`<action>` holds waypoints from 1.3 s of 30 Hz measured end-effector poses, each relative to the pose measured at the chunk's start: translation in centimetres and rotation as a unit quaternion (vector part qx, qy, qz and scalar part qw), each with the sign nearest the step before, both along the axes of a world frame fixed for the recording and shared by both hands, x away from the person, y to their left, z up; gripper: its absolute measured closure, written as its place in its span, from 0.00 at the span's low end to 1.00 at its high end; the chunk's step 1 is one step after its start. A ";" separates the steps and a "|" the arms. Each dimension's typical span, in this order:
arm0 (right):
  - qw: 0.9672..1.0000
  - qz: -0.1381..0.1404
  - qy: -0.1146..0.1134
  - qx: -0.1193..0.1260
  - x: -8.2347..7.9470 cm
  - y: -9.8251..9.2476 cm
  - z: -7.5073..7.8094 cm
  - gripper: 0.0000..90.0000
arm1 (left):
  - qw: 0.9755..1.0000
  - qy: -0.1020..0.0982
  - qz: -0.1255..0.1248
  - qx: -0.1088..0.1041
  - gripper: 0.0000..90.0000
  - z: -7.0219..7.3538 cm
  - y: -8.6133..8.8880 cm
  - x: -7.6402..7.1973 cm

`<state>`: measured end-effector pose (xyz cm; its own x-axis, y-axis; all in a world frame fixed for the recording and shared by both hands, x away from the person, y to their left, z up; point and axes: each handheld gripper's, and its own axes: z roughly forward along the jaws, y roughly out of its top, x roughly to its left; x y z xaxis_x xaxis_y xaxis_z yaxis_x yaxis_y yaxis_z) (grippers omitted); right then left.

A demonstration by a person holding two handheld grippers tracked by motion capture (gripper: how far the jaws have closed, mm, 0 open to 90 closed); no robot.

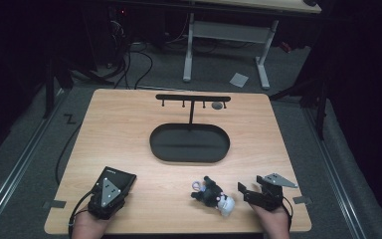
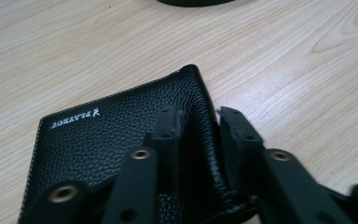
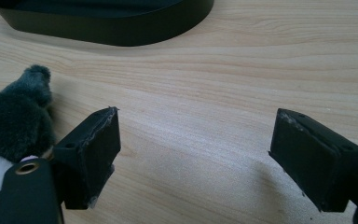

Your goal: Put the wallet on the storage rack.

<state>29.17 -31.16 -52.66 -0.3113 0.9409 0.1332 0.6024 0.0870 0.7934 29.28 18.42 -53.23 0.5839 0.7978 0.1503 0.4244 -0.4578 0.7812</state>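
Dark room, light wood table (image 1: 129, 119), cables on the floor behind it.

Left gripper (image 2: 198, 123): jaws pinch the folded spine edge of a black leather wallet (image 2: 112, 140), one pad on the top face, the other on the outer side of the fold. Leather bulges between the pads, so it reads as a real grip. Wallet lies flat at the near-left corner of the table, white logo facing up; in the high view it sits under the left gripper (image 1: 110, 191) at (image 1: 117, 178).

Right gripper (image 3: 193, 154): jaws spread wide, nothing between the pads, bare wood under them. It rests at the near-right edge (image 1: 258, 191). Small plush toy (image 1: 213, 195), dark grey with a white part, lies just to its left, apart from the pads.

Farther out: black oval tray (image 1: 189, 143) at mid-table, with a black T-shaped hook rack (image 1: 193, 99) rising from its far side.

My read of the step: securing the wallet for a lift. To do it well:
- bite is near the fold only, so get the pads deeper onto the body before lifting
- lift straight up; the cover could flop open
- keep the right one parked clear of the plush
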 end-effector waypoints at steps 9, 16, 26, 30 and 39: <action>1.000 0.001 -0.005 -0.001 -0.1 0.1 0.2 0.18 | 1.000 0.004 0.004 -0.021 0.88 0.3 0.3 0.0; 1.000 0.001 -0.009 -0.002 0.0 0.0 0.2 0.19 | 0.999 -0.014 0.009 -0.041 0.90 1.3 0.8 -0.3; 1.000 0.002 -0.011 -0.005 0.0 0.2 0.3 0.19 | 0.996 -0.042 0.018 -0.075 0.91 2.8 2.0 -0.8; 1.000 0.002 -0.013 -0.006 0.0 0.2 0.3 0.19 | 0.995 -0.050 0.018 -0.085 0.91 3.2 2.3 -0.9; 1.000 0.002 -0.014 -0.007 -0.1 0.2 0.3 0.20 | 0.990 -0.053 0.015 -0.130 0.91 4.0 2.7 -1.1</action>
